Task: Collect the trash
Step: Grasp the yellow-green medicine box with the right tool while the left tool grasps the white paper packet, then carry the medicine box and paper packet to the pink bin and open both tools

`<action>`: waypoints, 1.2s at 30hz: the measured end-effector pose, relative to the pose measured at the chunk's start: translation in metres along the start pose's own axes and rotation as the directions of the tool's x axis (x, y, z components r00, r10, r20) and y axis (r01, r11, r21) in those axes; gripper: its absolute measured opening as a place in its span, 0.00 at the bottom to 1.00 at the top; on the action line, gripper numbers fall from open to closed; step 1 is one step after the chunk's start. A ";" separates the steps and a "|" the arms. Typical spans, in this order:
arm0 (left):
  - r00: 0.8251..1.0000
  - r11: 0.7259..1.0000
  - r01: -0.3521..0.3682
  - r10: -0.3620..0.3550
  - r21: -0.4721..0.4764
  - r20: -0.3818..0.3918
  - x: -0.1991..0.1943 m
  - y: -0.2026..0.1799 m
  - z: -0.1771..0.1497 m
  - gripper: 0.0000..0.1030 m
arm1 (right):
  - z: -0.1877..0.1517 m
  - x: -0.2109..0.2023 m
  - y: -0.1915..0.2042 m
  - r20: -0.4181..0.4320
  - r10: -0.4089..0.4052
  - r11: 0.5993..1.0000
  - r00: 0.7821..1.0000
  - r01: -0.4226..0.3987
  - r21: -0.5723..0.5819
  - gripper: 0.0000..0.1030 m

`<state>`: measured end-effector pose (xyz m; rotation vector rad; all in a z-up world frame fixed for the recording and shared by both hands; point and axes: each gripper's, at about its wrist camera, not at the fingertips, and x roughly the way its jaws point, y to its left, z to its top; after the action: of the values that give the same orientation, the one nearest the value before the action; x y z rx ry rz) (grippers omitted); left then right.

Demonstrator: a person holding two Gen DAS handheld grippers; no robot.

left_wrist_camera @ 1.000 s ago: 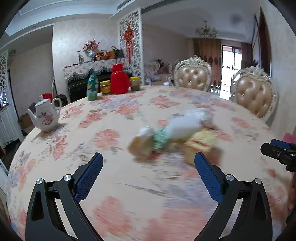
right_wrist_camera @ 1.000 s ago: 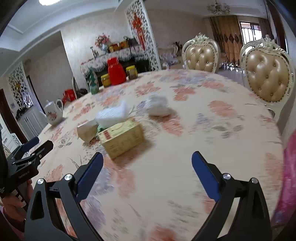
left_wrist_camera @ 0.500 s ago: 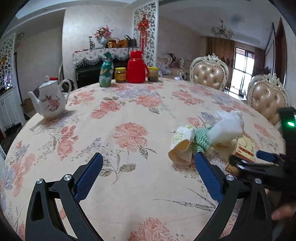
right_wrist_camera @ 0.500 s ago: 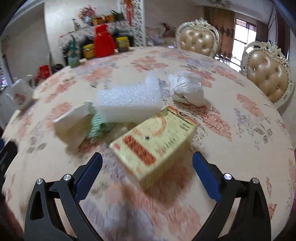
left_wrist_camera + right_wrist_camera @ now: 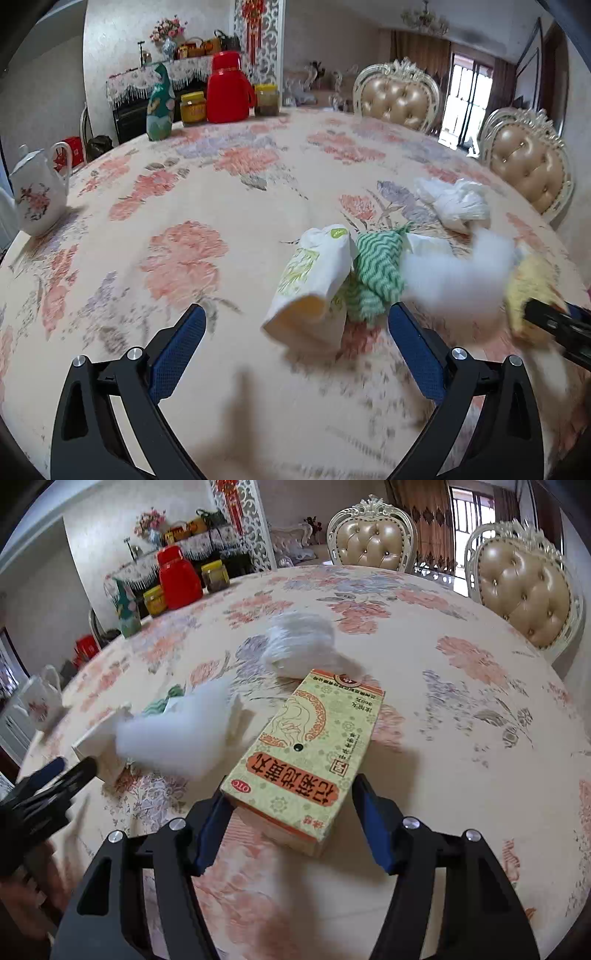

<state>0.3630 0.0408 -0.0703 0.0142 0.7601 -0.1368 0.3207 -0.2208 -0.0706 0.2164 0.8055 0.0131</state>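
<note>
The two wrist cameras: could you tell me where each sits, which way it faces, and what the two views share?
Left wrist: on the left gripper, angled down at the paper cup and green cloth; both fingers show, open.
Right wrist: on the right gripper, angled down at the yellow box between its closing fingers.
Shared: the box, white foam, red flask, and each other's gripper.
</note>
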 end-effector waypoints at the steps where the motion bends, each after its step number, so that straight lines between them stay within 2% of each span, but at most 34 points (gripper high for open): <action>1: 1.000 1.000 -0.004 0.004 0.001 -0.012 0.006 -0.002 0.003 0.91 | 0.000 -0.003 -0.005 0.006 0.011 1.000 1.000 -0.011 0.002 0.60; 2: 1.000 1.000 -0.021 0.021 0.002 -0.023 0.011 -0.004 0.006 0.89 | -0.001 -0.005 -0.009 0.012 0.025 1.000 1.000 -0.025 0.003 0.60; 5: 0.997 0.999 -0.039 0.041 0.027 -0.059 0.019 -0.010 0.008 0.34 | -0.003 -0.014 -0.015 0.024 0.050 0.999 0.998 -0.050 0.002 0.60; 6: 0.997 0.999 -0.031 0.034 0.035 -0.064 0.016 -0.013 0.005 0.27 | -0.004 -0.016 -0.016 0.029 0.056 0.998 0.998 -0.056 -0.001 0.60; 9: 0.999 0.996 -0.044 0.045 0.080 -0.011 -0.006 -0.024 -0.008 0.20 | -0.007 -0.027 -0.017 0.043 0.080 0.997 0.996 -0.079 -0.018 0.60; 14: 0.997 0.994 -0.055 0.051 0.091 0.051 -0.051 -0.037 -0.033 0.19 | -0.022 -0.047 -0.013 0.049 0.135 0.989 0.990 -0.132 -0.064 0.60; 21: 0.989 0.998 -0.055 0.049 0.041 0.136 -0.112 -0.053 -0.070 0.19 | -0.045 -0.078 -0.018 0.065 0.169 0.981 0.983 -0.162 -0.108 0.60; 27: 0.978 1.000 -0.018 0.018 -0.002 0.207 -0.151 -0.069 -0.100 0.20 | -0.064 -0.102 -0.023 0.084 0.187 0.974 0.979 -0.174 -0.142 0.60; 36: 0.957 0.997 0.072 -0.062 -0.025 0.282 -0.182 -0.099 -0.128 0.20 | -0.088 -0.136 -0.015 0.155 0.185 0.959 0.970 -0.144 -0.242 0.60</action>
<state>0.1325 -0.0274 -0.0343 -0.0637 0.4784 -0.1856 0.1619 -0.2321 -0.0361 0.0639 0.6011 0.2413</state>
